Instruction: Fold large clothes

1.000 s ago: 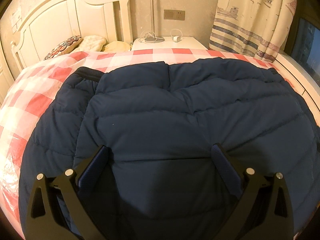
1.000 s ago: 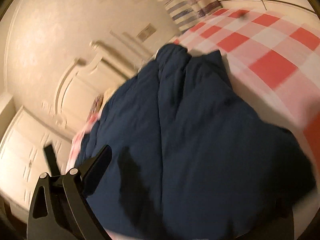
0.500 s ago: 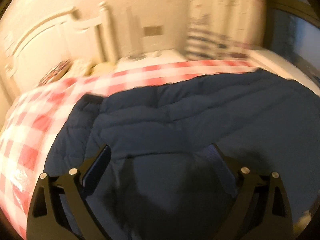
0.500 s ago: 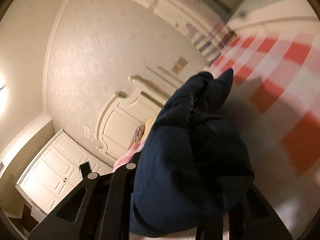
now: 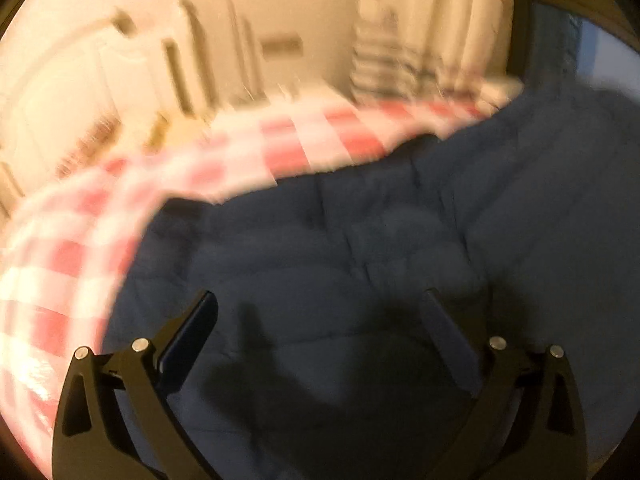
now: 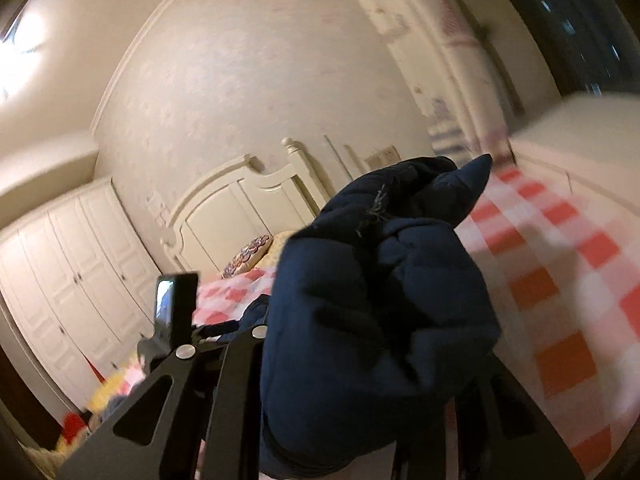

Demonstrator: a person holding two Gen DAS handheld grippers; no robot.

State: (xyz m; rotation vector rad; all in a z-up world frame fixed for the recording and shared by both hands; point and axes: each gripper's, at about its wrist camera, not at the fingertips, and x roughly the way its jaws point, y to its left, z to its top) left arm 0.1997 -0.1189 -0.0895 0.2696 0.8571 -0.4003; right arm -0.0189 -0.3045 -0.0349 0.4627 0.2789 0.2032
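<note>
A large navy puffer jacket (image 5: pixel 400 240) lies spread on a bed with a red-and-white checked sheet (image 5: pixel 312 148). In the blurred left wrist view my left gripper (image 5: pixel 320 300) hovers just above the jacket's middle, open, with nothing between its fingers. At the right of that view the jacket's far side rises off the bed. My right gripper (image 6: pixel 360 380) is shut on a thick bunch of the jacket (image 6: pixel 380 280) and holds it up over the sheet (image 6: pixel 560 280). The bunched cloth hides its fingertips.
A cream headboard (image 6: pixel 240 200) with a patterned pillow (image 6: pixel 248 256) stands at the bed's head, and white wardrobe doors (image 6: pixel 72 280) lie beyond it. A patterned curtain (image 5: pixel 420 20) hangs by a dark window. A black block with a small screen (image 6: pixel 176 308) shows left of the right gripper.
My right gripper has shut on the jacket's edge and lifted it off the bed, rolling as it rose. My left gripper stays open and has drifted across the jacket.
</note>
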